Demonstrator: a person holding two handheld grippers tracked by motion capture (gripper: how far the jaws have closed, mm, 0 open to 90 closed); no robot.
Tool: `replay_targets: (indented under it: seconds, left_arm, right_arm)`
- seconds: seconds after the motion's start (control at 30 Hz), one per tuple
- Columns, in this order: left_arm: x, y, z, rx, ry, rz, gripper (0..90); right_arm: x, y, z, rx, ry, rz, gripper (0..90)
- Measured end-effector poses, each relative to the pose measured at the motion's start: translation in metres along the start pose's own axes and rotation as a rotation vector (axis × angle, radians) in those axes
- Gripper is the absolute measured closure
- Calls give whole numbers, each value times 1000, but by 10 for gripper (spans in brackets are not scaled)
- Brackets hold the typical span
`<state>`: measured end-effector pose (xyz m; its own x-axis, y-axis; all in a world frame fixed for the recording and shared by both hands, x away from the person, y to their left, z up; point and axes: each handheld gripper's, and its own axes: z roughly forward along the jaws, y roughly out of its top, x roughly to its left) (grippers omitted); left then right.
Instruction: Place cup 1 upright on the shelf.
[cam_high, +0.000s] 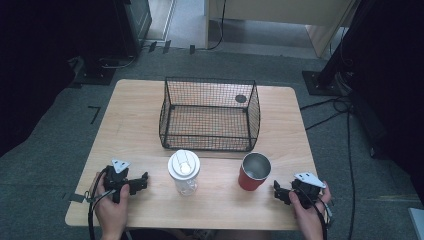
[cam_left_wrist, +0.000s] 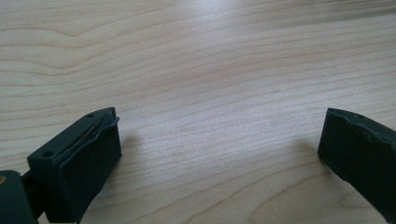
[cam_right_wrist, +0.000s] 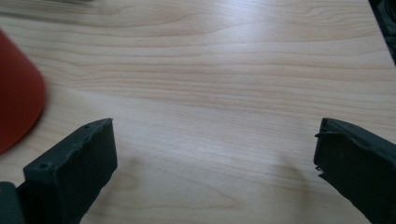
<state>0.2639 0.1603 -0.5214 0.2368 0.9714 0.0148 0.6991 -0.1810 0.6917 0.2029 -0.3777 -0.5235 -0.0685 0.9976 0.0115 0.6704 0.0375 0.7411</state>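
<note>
A clear jar with a white lid (cam_high: 184, 171) stands near the front middle of the wooden table (cam_high: 135, 110). To its right is a red cup with a silver inside (cam_high: 255, 171); its red side (cam_right_wrist: 16, 107) edges into the right gripper view. A black wire basket (cam_high: 210, 114) sits behind them, empty. My left gripper (cam_high: 142, 181) rests on the table at the front left, jaws wide apart over bare wood (cam_left_wrist: 219, 126). At the front right my right gripper (cam_high: 278, 191) lies just right of the cup, jaws also spread with nothing between them (cam_right_wrist: 215, 140).
A dark round mark (cam_high: 241, 98) shows on the table behind the basket. Cables (cam_high: 330, 107) run over the grey carpet at the right. Dark stands and furniture ring the far side. Bare wood lies at both sides of the basket.
</note>
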Motion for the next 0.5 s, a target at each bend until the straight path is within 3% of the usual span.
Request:
replay_targets:
  seconds: [0.5]
  left_arm:
    - [0,0,0,0,-1,0,0]
  right_arm:
    - [31,-1,-12,-26,136,-74,0]
